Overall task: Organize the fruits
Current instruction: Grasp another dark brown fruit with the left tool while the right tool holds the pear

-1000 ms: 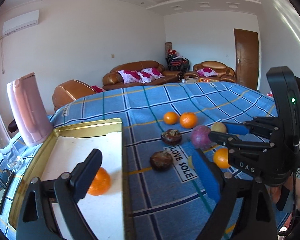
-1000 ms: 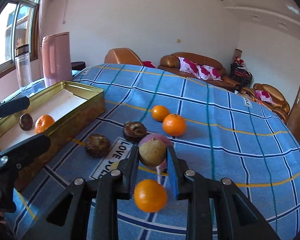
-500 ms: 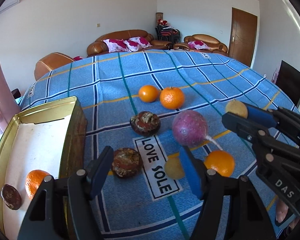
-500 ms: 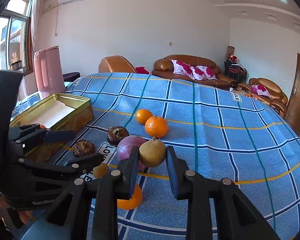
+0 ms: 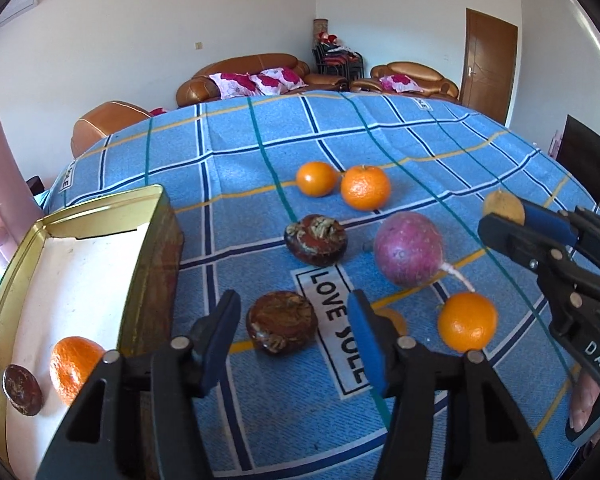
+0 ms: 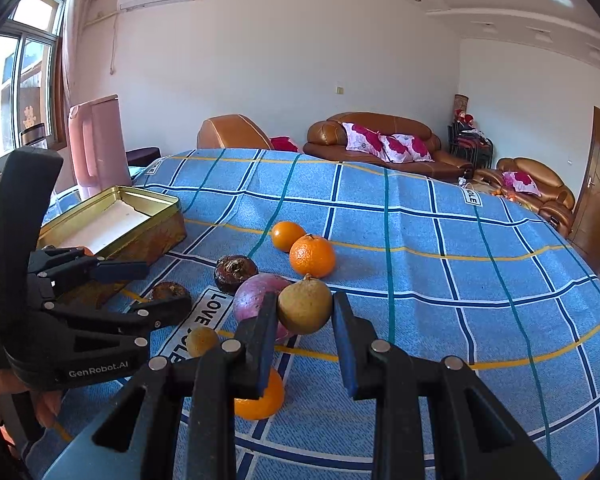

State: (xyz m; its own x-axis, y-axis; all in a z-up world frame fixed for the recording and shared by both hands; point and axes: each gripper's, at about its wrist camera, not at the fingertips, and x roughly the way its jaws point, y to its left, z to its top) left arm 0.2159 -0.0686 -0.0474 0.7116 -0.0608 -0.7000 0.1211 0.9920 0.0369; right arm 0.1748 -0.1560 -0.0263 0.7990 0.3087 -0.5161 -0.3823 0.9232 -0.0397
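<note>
Your gold tin (image 5: 156,216) sits at the left of the left wrist view, already holding an orange (image 5: 74,368) and a dark fruit (image 5: 22,389); the rest lie loose on the checked blue cloth. The purple fruit (image 5: 409,254) looks firm and heavy, so take it across its middle. The dark brown fruit (image 5: 282,322) at lower centre looks hard-shelled and rough, an easy hold at its widest part. Your left hand-held gripper (image 5: 296,328) has just been closing and stands partly open around that fruit, pads not yet pressing. Your right hand-held gripper (image 6: 304,312) is clamped on the small tan fruit (image 6: 305,306), light and smooth.
</note>
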